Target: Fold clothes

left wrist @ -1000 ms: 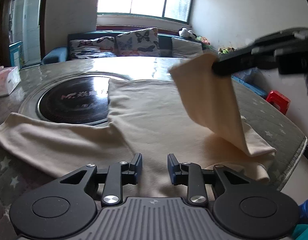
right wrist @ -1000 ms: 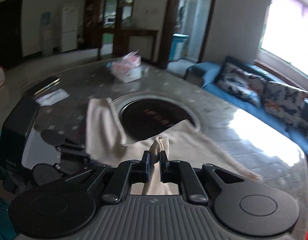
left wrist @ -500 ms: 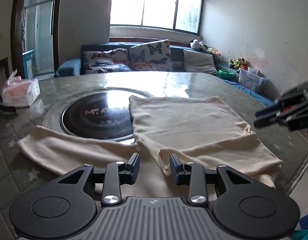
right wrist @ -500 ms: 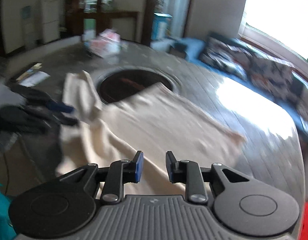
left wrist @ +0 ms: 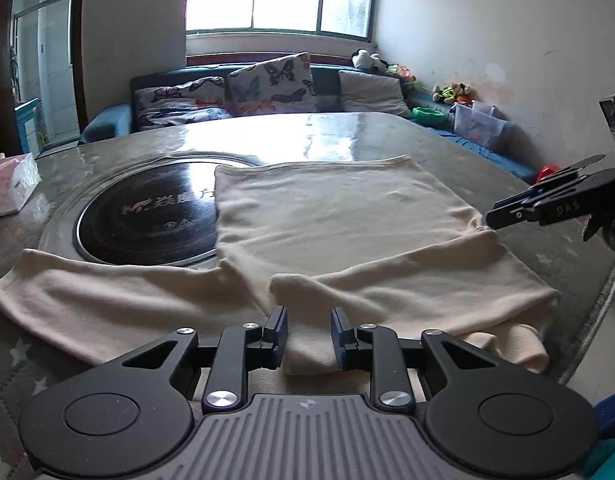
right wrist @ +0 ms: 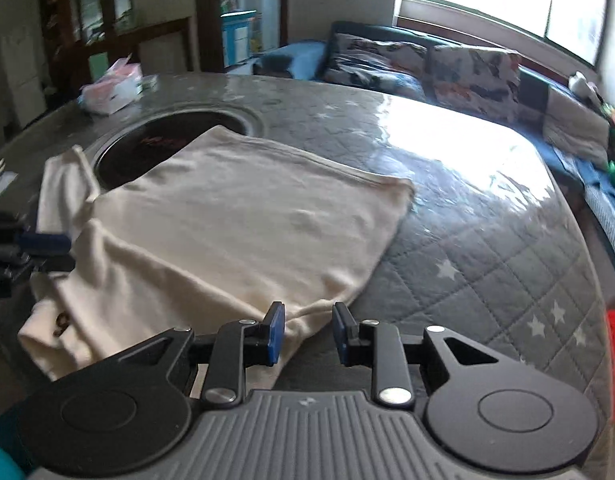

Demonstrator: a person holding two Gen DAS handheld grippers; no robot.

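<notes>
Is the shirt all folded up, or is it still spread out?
Partly folded. One sleeve lies folded over the shirt, while the other sleeve still stretches out flat on the table.

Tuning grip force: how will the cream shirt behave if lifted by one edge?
The cream shirt is probably floppy: it lies flat with soft wrinkles and a folded-in sleeve. It's likely light, thin knit. It may slide on the glossy table.
</notes>
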